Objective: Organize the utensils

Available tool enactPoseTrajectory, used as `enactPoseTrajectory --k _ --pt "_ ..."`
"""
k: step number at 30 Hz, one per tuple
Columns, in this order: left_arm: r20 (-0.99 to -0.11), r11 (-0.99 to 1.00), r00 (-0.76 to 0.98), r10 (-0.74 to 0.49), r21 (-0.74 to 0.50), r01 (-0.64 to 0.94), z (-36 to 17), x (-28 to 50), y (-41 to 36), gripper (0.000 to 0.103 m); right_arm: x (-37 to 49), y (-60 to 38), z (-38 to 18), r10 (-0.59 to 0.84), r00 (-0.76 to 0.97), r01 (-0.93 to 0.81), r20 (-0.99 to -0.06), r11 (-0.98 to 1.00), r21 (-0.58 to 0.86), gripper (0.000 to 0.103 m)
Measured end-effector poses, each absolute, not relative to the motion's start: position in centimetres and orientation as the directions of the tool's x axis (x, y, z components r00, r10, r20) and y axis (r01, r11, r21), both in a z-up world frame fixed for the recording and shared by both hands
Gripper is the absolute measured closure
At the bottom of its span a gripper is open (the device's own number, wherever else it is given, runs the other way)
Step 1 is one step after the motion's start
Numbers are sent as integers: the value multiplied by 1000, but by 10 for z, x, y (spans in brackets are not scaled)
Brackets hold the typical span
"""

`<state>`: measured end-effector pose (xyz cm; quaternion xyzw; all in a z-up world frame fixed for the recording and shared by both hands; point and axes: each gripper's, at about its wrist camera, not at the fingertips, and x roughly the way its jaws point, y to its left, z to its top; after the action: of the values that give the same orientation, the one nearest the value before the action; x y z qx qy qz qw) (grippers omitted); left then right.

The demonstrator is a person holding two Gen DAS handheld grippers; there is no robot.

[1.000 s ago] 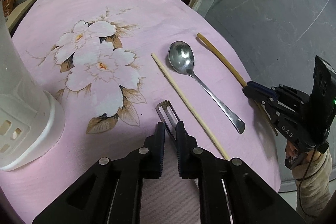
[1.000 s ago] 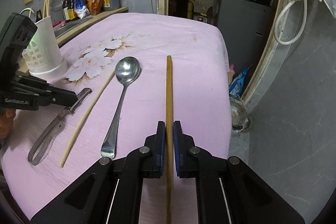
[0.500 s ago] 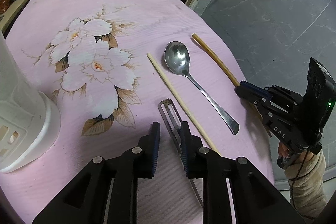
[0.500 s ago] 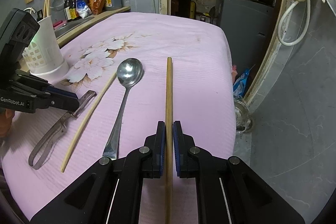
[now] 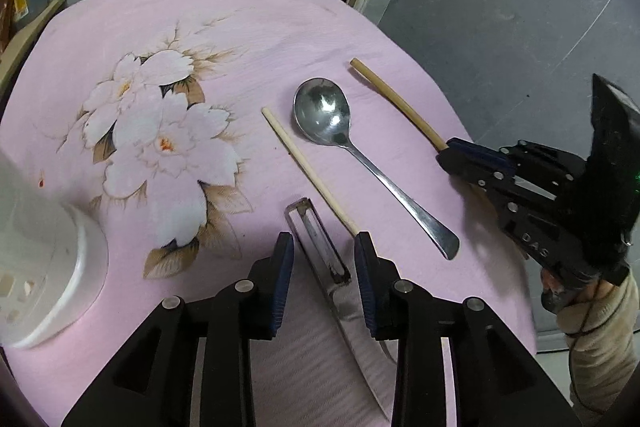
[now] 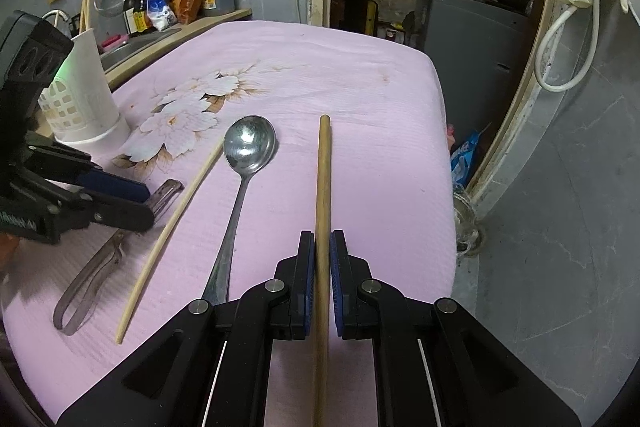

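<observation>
On a pink floral cloth (image 5: 320,27), the left gripper (image 5: 323,259) is opening, jaws straddling a metal peeler (image 5: 320,243) without touching. The right gripper (image 6: 322,283) pinches a brown chopstick (image 6: 323,179).

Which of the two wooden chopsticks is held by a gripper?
The darker, thicker chopstick, right of the spoon: the right gripper clamps it. The paler chopstick lies free.

A metal peeler (image 5: 320,247), a pale chopstick (image 5: 308,171), a steel spoon (image 5: 352,155) lying bowl-up and a darker chopstick (image 6: 323,195) lie side by side, left to right, on the pink worktop (image 6: 360,87).
</observation>
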<state>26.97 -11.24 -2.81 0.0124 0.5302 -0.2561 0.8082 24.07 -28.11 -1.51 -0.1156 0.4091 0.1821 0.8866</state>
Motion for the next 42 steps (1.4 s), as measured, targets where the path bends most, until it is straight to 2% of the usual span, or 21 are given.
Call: enactPoseTrajectory --k 7,10,15,22,25,28,34,39,42 --pt "-871 875 294 -393 -256 411 -30 276 -113 77 245 -278 -15 223 593 -423 -773 904 -64 96" --pt "-873 879 297 -387 -253 404 -31 278 -110 85 252 -270 -16 199 588 -428 -784 899 -94 96" --pt "-868 872 285 -406 -275 404 -31 279 -107 86 274 -255 -16 174 564 -435 -807 893 -112 96" --pt "-895 875 271 -353 -214 435 -28 282 -118 85 300 -243 -15 154 524 -431 -838 896 -105 92" --pt "-894 882 285 -345 -205 424 -28 282 -120 87 303 -242 -14 156 514 -430 -844 898 -96 97" --pt "-880 886 311 -358 -215 410 -29 278 -117 90 295 -242 -13 165 527 -426 -833 900 -91 97" --pt "-830 870 353 -432 -282 404 -26 261 -94 93 260 -247 -1 260 601 -426 -756 905 -27 97" --pt "-763 863 445 -470 -292 412 -14 233 -79 94 220 -242 20 339 697 -451 -632 892 -19 97" --pt "-694 873 545 -470 -274 404 1 207 -64 94 203 -237 32 370 745 -455 -554 891 -17 97"
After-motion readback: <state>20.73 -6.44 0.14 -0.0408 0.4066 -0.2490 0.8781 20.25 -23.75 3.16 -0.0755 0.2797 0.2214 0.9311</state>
